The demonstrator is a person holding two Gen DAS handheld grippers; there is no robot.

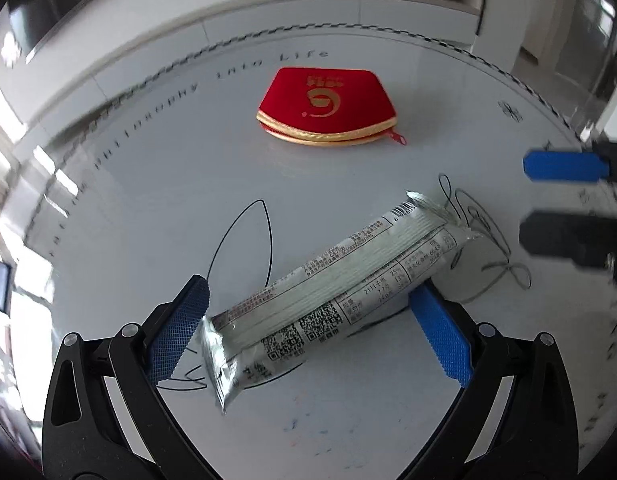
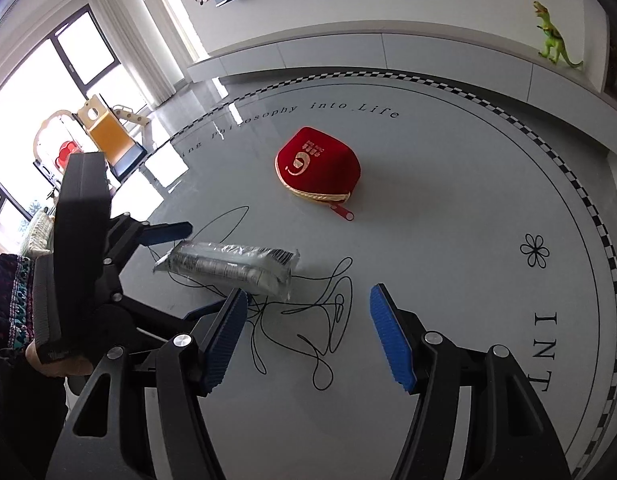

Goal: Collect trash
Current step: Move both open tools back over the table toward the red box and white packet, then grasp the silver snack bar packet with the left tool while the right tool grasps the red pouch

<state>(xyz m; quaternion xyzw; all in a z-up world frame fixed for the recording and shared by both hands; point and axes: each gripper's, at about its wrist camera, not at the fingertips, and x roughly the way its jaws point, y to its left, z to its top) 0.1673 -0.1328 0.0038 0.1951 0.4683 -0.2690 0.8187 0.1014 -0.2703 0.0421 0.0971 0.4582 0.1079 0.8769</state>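
A silver snack wrapper (image 1: 328,300) lies on the white round table (image 1: 348,168), across printed black line drawings. My left gripper (image 1: 308,312) is open, its blue pads on either side of the wrapper; contact is unclear. The wrapper also shows in the right wrist view (image 2: 232,266), with the left gripper (image 2: 196,268) around it. My right gripper (image 2: 304,328) is open and empty, hovering over the table just right of the wrapper. Its fingers (image 1: 564,166) show at the right edge of the left wrist view.
A red zip pouch with gold trim (image 1: 326,106) lies farther back on the table, also seen in the right wrist view (image 2: 318,166). A green toy dinosaur (image 2: 554,36) stands on a white ledge behind. A window and children's furniture are at far left.
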